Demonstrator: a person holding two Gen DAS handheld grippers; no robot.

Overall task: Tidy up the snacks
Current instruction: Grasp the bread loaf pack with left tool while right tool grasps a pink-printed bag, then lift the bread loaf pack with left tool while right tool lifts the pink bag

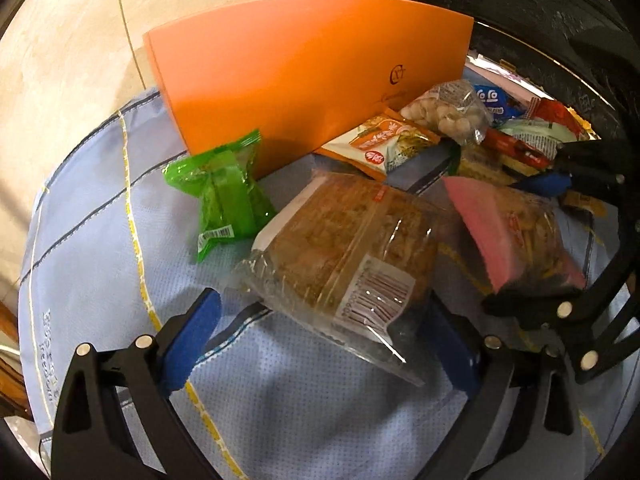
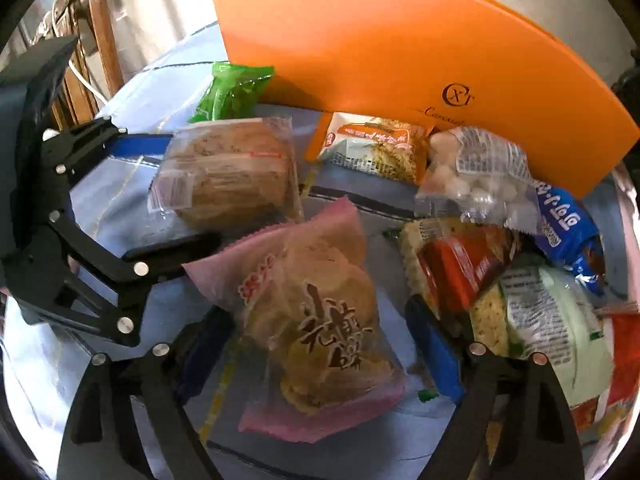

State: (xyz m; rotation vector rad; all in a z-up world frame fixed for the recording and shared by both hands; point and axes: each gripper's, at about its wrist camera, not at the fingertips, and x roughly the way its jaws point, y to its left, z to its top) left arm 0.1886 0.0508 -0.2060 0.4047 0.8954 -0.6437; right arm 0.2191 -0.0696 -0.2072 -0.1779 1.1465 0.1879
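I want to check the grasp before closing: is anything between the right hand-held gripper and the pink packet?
Nothing visible. The pink packet lies between the open fingers of the right hand-held gripper, with no other snack in the gap. The red packet sits just outside its right finger.

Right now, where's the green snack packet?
Far left of the spread in both views: the green snack packet lies on the blue cloth, against the orange box, behind the clear-wrapped brown cake.

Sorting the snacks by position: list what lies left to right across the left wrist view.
green packet → clear-wrapped brown cake → pink-edged pastry packet. Behind them stands the orange box; the pile far right overlaps too much to order.
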